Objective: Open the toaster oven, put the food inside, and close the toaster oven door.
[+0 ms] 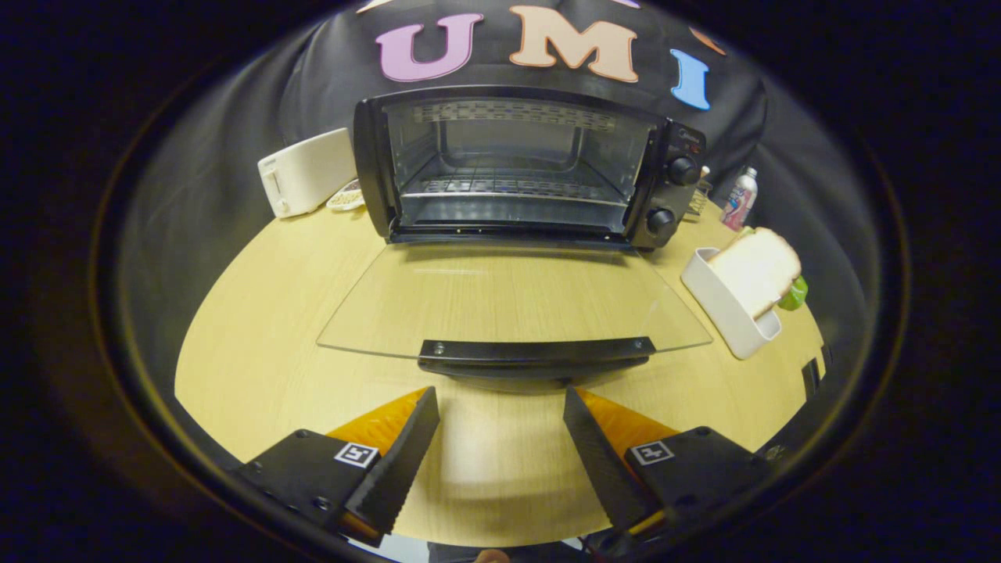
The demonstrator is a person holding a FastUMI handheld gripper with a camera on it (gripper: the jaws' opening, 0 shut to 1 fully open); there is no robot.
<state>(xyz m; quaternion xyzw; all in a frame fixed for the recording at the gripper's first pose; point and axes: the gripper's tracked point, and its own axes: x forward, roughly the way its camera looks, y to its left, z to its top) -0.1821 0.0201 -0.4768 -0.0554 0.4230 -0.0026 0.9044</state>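
The gripper (500, 438) is held wide open and empty just short of the lowered door's handle (536, 356); the toaster oven (524, 168) is seen beyond, the bread (755, 270) far right.

The claw (500, 407) hangs low over the tabletop's (258, 352) near edge, pointing toward the far edge. Its two dark serrated fingers (395, 461) are spread wide apart, level with each other, gripping nothing.
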